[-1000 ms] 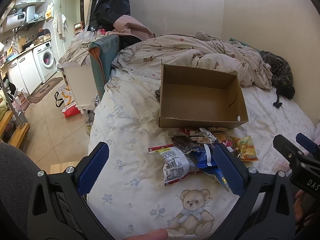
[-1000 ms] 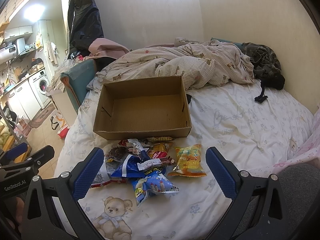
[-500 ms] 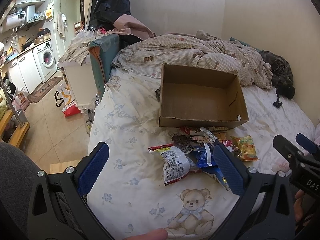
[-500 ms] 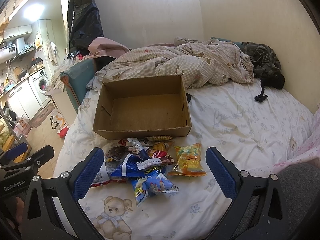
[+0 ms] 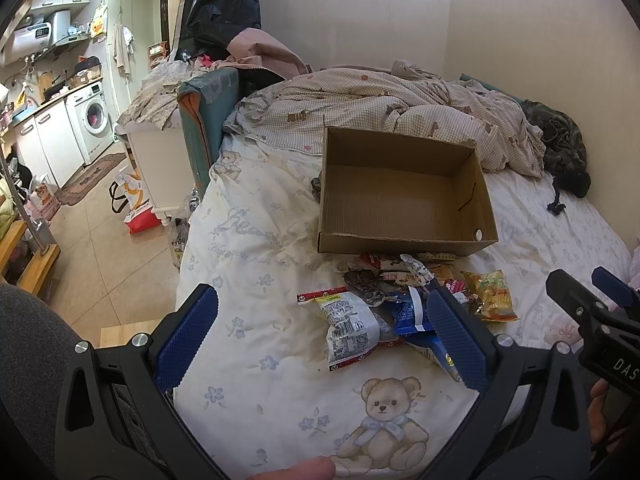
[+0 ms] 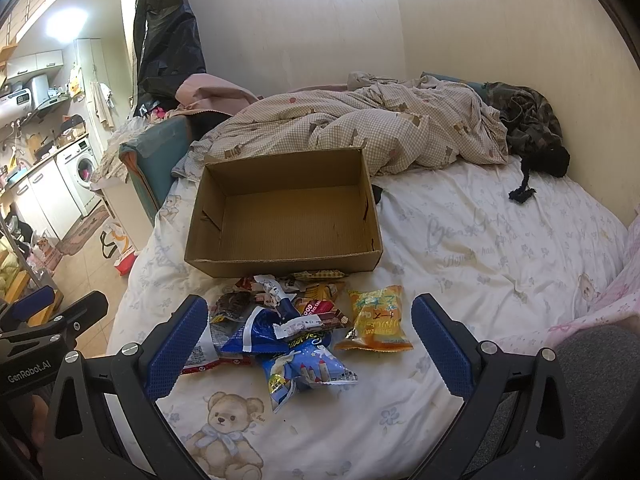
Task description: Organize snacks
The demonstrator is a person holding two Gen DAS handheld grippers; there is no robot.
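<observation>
Brown open cardboard box (image 6: 286, 216) on floral bedsheet (image 6: 480, 248), crinkly snack packets (image 6: 296, 328) heaped just before; left gripper (image 5: 324, 344), right gripper (image 6: 310, 344) spread wide, holding nothing.

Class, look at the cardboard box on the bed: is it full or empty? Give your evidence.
Empty. Both views show the box's bare corrugated floor, while the snacks all lie on the sheet in front of it.
</observation>
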